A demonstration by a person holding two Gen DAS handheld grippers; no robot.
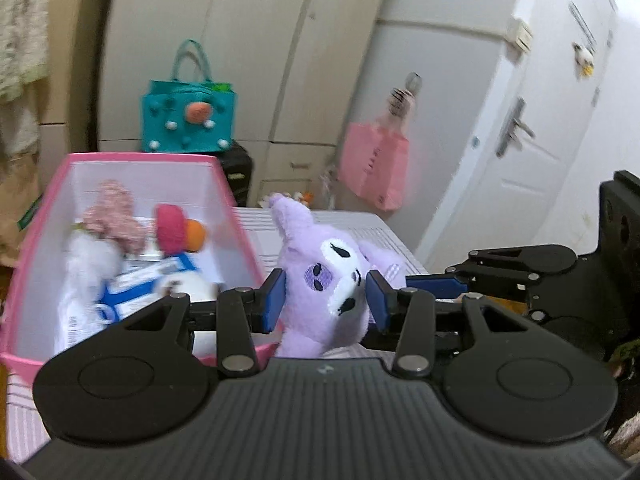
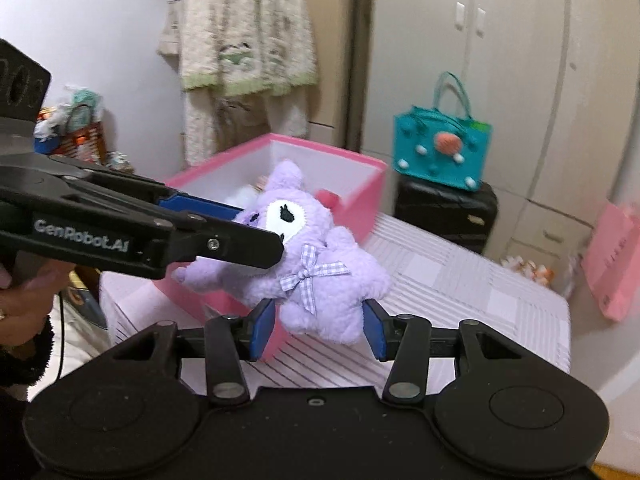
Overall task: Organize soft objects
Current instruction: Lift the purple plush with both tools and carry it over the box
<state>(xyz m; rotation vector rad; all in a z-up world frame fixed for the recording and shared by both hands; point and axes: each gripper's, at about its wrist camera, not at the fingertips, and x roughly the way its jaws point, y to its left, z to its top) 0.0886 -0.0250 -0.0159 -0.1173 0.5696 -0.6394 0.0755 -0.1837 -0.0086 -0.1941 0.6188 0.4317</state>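
A purple plush toy (image 1: 324,280) with a white face and a checked bow (image 2: 308,276) is held above the striped bed, beside the pink box (image 1: 236,208). My left gripper (image 1: 325,300) is shut on the toy's head; in the right wrist view it reaches in from the left (image 2: 256,236). My right gripper (image 2: 320,330) is open, its blue pads either side of the toy's lower body; it also shows at the right in the left wrist view (image 1: 436,284). The pink box (image 2: 360,200) holds several soft toys (image 1: 180,236).
A striped pink-and-white cover (image 2: 460,280) lies on the bed. A teal felt bag (image 2: 442,152) stands on a black suitcase (image 2: 448,216) behind the box. A pink bag (image 1: 374,168) hangs by white wardrobes. A white door (image 1: 532,128) is on the right.
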